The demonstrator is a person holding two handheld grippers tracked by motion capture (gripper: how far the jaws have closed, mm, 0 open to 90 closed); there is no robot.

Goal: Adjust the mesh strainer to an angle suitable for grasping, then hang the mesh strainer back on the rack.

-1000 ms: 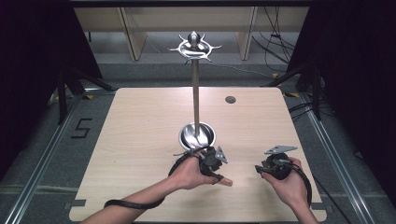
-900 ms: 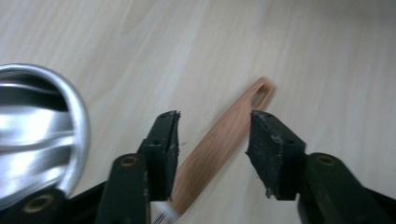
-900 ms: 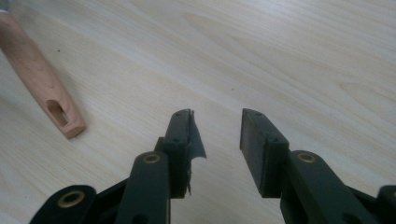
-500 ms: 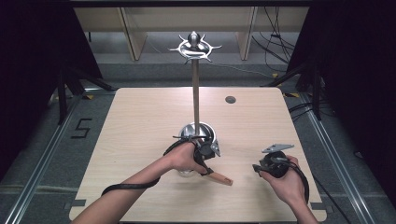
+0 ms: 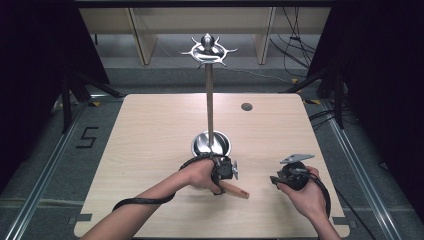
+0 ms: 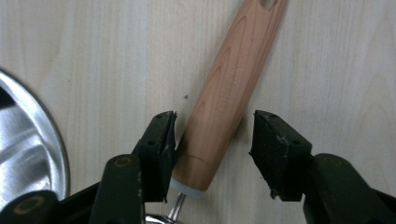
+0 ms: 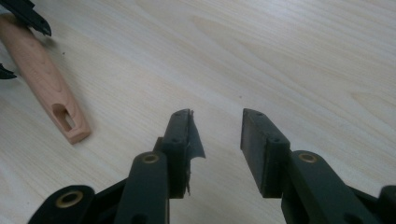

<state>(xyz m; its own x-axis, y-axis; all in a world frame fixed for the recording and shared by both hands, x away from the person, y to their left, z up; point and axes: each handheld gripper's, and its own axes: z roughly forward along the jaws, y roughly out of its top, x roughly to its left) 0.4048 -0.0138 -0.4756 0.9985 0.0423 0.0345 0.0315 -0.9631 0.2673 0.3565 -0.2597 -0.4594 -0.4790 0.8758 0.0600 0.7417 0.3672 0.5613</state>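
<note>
Left tongs (image 6: 212, 154) are sitting apart around the wooden handle (image 6: 231, 88) on the desk (image 5: 150, 135); right tongs (image 7: 217, 149) are hovering apart at 3 o'clock.

Looks like a lab/recording rig. Light wood bench (image 5: 150, 150) boxed in by black curtains (image 5: 35, 75). Loose cables (image 5: 295, 55) and floor rails (image 5: 45, 170) beside the bench.

1. The left gripper (image 5: 226, 169), which sat beside the metal bowl (image 5: 211, 144) a second ago, now sits slightly nearer the person, its jaws spread either side of the wooden handle (image 6: 227, 98).
2. The left forearm now reaches in from lower left.
3. The right gripper (image 5: 291, 175) has shifted slightly toward the person.
</note>
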